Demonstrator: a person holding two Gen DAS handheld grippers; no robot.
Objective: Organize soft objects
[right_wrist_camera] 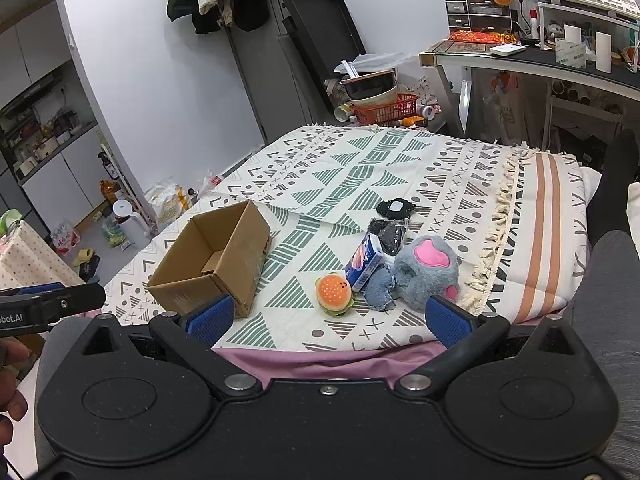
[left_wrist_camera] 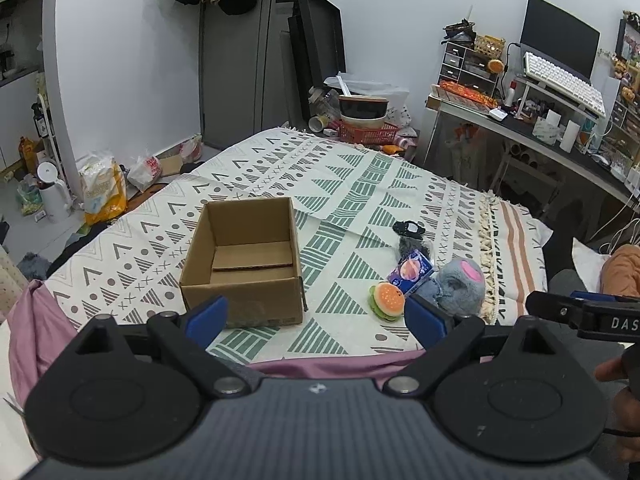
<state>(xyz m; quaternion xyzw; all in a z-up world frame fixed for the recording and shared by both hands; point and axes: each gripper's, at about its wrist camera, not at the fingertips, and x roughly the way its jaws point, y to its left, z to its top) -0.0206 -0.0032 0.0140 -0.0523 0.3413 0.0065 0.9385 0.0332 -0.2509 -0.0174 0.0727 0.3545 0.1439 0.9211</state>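
Right wrist — right hand-held gripper (right_wrist_camera: pixel 330 320) gaping wide, empty.

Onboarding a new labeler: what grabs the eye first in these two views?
The open cardboard box, empty, on the patterned blanket. Right of it a cluster of soft things: a burger toy, a grey plush paw, a blue carton. Both the left gripper and right gripper hang open, holding nothing.

Bed (right_wrist_camera: pixel 400 152) under a patterned cloth (right_wrist_camera: pixel 360 196), carrying an open cardboard box (right_wrist_camera: pixel 212 258), burger plush (right_wrist_camera: pixel 334 289), blue carton (right_wrist_camera: pixel 365 261), denim scrap (right_wrist_camera: pixel 380 286), grey paw plush (right_wrist_camera: pixel 428 270), two black items (right_wrist_camera: pixel 394 208) behind.
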